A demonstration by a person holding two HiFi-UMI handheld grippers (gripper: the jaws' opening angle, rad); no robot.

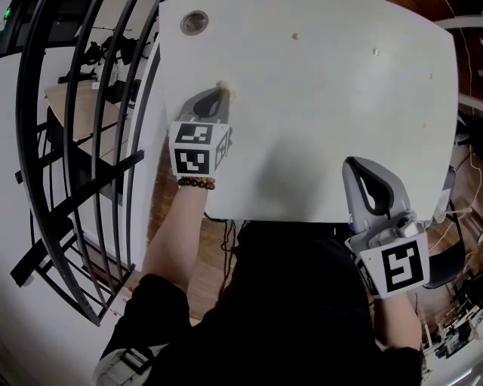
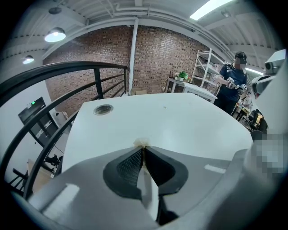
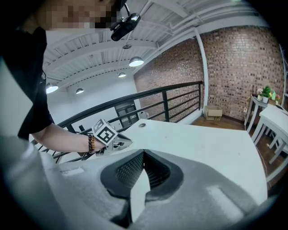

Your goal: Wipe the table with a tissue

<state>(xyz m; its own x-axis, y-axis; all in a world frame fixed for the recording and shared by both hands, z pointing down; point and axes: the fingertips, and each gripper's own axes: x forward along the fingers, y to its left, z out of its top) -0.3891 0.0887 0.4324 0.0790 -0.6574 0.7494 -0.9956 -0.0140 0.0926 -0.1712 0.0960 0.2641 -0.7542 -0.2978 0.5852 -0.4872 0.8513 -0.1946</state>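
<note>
The white table (image 1: 317, 113) fills the head view. My left gripper (image 1: 220, 93) rests on its left side, shut on a small wad of pale tissue (image 1: 226, 87) that pokes out at the jaw tips. In the left gripper view the tissue (image 2: 142, 143) shows as a little tuft pinched where the left gripper (image 2: 143, 149) closes, touching the tabletop. My right gripper (image 1: 352, 166) hovers at the table's near edge on the right, shut with nothing in it. The right gripper view shows the right gripper (image 3: 144, 153) closed and the left gripper (image 3: 129, 142) beyond it.
A round cable grommet (image 1: 194, 22) sits at the table's far left corner. Small crumbs (image 1: 295, 35) dot the far part of the top. A black metal railing (image 1: 83, 151) runs close along the table's left side. A person (image 2: 231, 83) stands far off by shelves.
</note>
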